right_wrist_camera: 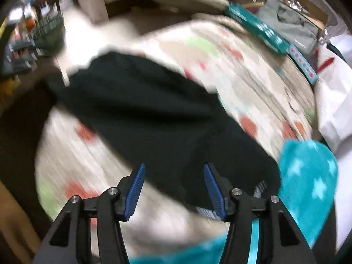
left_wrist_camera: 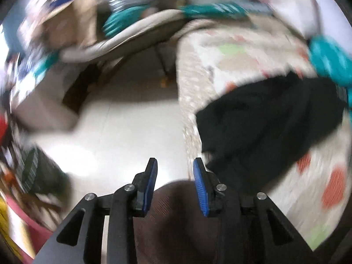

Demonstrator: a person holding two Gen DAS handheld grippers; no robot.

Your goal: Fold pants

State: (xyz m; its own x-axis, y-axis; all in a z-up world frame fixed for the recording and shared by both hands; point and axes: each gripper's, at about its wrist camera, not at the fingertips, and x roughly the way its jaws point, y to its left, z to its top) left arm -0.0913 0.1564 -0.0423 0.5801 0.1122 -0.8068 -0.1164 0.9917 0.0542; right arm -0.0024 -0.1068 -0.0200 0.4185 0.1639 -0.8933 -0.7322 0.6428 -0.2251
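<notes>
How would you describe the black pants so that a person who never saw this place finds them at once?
Look first at the cream bed cover with orange and green spots. On it lies one dark heap, the black pants, spread across its middle and reaching its edge toward the floor. Beside them is a turquoise blanket with white stars; the pants alone are plain black, with no pattern.

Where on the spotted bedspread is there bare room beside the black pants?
Bare spotted bedspread lies left of the black pants, and beyond them toward the teal boxes. Crowded right: teal star-print blanket touches the pants.
</notes>
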